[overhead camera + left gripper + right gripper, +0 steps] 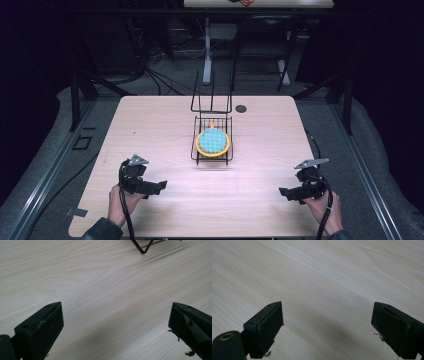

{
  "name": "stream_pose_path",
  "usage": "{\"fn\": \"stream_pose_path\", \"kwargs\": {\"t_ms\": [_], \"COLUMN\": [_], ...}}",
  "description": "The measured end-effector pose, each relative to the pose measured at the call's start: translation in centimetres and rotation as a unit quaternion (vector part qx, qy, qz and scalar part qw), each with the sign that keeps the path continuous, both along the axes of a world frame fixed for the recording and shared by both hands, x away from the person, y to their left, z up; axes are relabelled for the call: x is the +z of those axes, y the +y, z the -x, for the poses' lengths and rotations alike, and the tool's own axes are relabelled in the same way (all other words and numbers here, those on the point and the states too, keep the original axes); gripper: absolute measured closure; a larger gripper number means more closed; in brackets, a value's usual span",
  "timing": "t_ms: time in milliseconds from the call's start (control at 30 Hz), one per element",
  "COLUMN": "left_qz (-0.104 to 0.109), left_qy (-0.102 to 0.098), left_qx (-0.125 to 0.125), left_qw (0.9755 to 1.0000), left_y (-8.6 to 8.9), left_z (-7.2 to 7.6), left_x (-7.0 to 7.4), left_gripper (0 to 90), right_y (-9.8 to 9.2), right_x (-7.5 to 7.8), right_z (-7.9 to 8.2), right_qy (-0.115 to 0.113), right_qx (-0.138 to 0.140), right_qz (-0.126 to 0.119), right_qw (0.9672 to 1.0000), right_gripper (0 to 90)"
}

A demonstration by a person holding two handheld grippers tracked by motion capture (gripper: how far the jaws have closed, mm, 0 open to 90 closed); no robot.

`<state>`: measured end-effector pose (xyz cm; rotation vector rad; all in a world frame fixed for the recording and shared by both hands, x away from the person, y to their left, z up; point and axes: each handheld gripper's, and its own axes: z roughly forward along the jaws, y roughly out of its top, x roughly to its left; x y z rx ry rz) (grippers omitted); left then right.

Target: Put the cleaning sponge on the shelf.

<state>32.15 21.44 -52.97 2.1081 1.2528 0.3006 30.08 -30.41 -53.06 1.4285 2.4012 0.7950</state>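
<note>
Pale wood counter (pixel 150 125) carried a wire rack (pixel 213 142) at its middle, a blue-and-orange pad (pixel 213 141) lying flat inside. Near the front corners, left gripper (pixel 152 187) and right gripper (pixel 287 192) hovered, jaws wide and empty, likely poised to approach.

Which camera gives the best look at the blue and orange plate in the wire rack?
The high view: the plate lies whole in the wire rack. The left gripper view catches just a rack foot.
</note>
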Motion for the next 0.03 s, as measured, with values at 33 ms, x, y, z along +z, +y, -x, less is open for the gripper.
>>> {"fn": "stream_pose_path", "kwargs": {"t_ms": [33], "left_qz": [0.0], "left_qy": [0.0], "left_qx": [0.0], "left_qw": [1.0], "left_y": [0.0], "left_z": [0.0], "left_x": [0.0], "left_gripper": [0.0], "right_y": [0.0], "right_x": [0.0], "right_z": [0.0], "right_qy": [0.0], "right_qx": [0.0], "right_qz": [0.0], "right_qw": [1.0], "right_gripper": [10.1]}}
